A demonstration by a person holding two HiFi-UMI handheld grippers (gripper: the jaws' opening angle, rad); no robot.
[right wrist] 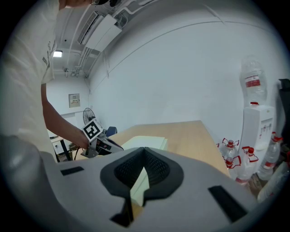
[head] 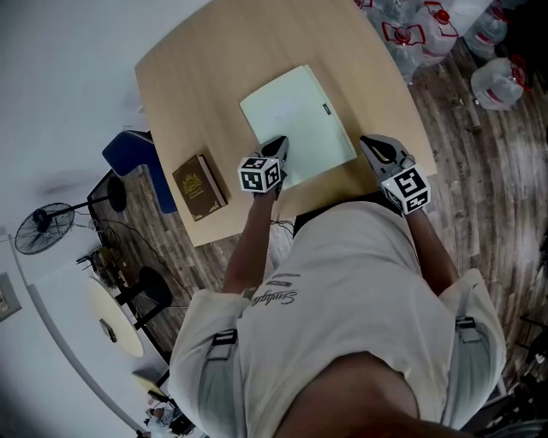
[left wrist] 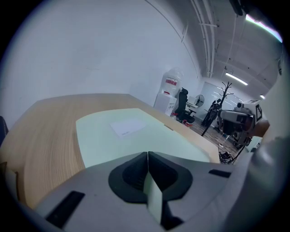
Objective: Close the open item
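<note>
A pale green folder lies flat and closed on the wooden table, with a small white label on its cover. My left gripper rests shut over the folder's near left edge, and in the left gripper view its jaws meet in a line with the green cover stretching ahead. My right gripper sits shut just off the folder's near right corner, above bare table. In the right gripper view its jaws are together, and the folder and the left gripper lie beyond them.
A brown book lies near the table's front left corner. A blue chair stands left of the table and a fan further left. Several water bottles crowd the floor at the far right, by a dispenser.
</note>
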